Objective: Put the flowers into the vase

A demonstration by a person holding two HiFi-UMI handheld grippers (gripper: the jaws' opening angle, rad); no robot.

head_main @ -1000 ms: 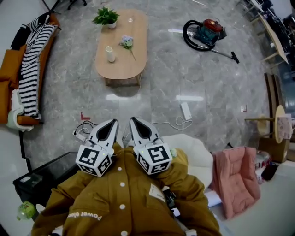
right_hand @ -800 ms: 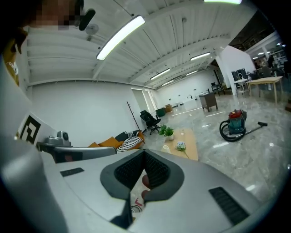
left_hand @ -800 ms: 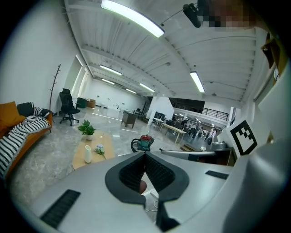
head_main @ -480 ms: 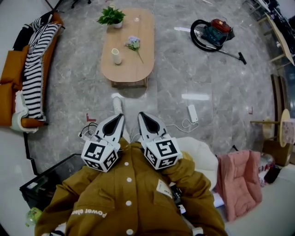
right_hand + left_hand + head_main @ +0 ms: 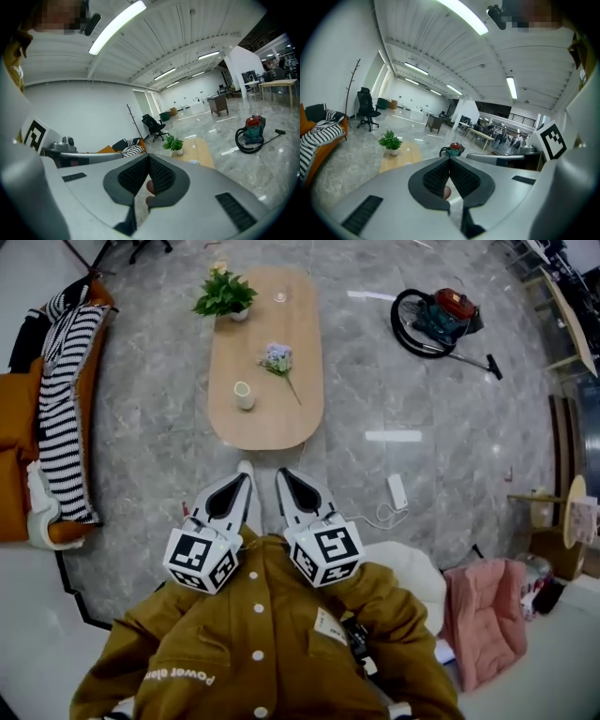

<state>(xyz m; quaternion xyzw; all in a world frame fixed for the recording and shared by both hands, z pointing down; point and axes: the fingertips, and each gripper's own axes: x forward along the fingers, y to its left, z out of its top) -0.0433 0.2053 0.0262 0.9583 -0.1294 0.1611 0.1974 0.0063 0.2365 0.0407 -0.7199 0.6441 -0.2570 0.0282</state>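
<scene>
Flowers [image 5: 278,360] lie loose on the worktop [image 5: 281,423], near the empty vase [image 5: 244,395]; you've yet to lift them and stand them inside. On your left gripper [image 5: 243,482] and right gripper [image 5: 283,480] the fingers are pressed together on nothing, well apart from the flowers ahead.

the head camera looks steeply down from above the person, set back from the wooden table [image 5: 281,423], which lies in the upper half of its frame. the cameras on the left gripper [image 5: 246,476] and the right gripper [image 5: 279,474] sit low, just short of the table's near end, and face along their own jaws toward it. all three views share the table, the potted plant [image 5: 223,294] at its far end and the vacuum cleaner [image 5: 441,315] off to its right.
</scene>
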